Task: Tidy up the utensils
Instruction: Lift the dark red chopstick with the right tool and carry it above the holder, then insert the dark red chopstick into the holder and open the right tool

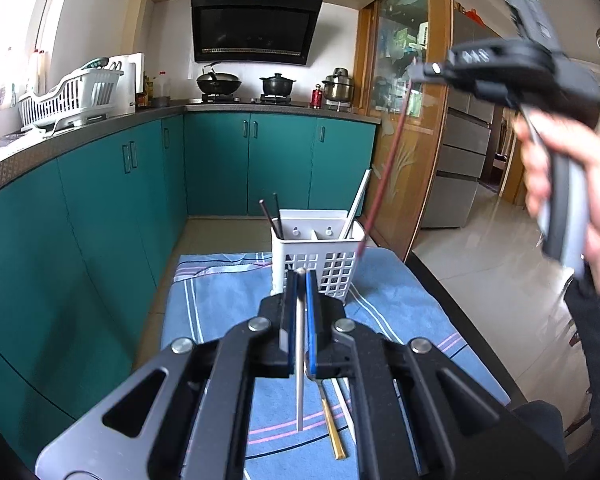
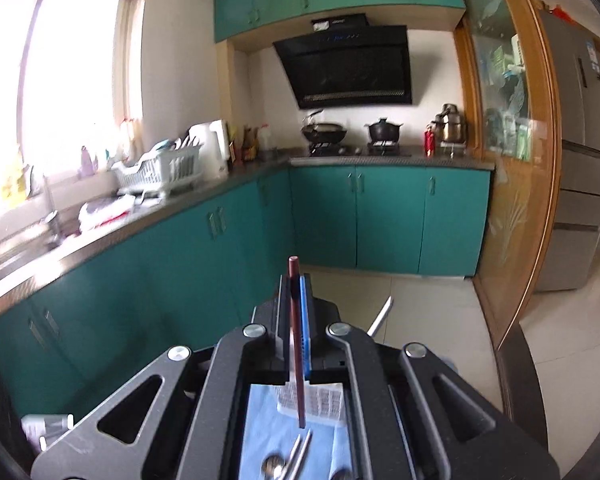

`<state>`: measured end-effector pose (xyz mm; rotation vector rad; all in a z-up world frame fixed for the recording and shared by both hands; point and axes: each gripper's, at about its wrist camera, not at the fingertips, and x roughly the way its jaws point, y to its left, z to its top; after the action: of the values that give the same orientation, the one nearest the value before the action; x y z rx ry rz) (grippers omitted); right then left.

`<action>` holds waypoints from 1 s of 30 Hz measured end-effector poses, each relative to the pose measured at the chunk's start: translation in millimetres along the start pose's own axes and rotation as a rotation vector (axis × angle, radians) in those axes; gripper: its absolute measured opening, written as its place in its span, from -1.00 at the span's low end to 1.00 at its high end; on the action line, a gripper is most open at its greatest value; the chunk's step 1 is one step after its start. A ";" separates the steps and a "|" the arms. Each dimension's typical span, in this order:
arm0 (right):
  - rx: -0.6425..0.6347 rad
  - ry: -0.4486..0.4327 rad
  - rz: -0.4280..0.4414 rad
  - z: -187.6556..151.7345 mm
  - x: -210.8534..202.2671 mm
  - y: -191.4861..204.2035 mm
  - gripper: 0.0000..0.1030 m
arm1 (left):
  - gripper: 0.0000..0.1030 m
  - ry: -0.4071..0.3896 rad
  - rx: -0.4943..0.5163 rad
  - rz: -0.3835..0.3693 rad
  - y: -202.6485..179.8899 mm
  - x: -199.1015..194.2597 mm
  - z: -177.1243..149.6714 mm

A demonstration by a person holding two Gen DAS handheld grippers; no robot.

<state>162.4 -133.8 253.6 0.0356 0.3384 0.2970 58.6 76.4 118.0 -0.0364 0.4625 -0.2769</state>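
In the left wrist view, the left hand-held gripper (image 1: 300,276) pinches a white chopstick (image 1: 299,360) that hangs down over the table (image 1: 388,300), just before the white utensil holder (image 1: 332,272). In the right wrist view, the right hand-held gripper (image 2: 296,280) pinches a dark red chopstick (image 2: 296,340), its lower end above the holder.

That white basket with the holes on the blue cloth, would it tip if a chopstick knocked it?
Probably fairly easily: the white basket looks like thin, light plastic, taller than wide, and sits on soft blue cloth. The few chopsticks leaning inside likely add little weight.
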 end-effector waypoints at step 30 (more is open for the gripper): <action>0.209 -0.187 -0.079 -222.7 -26.9 -68.0 0.80 | -0.92 0.003 -0.028 0.012 0.8 10.6 -1.7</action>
<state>83.3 -210.0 46.6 0.2533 0.1838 0.1771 67.1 74.4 111.8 -0.0608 0.4693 -0.2587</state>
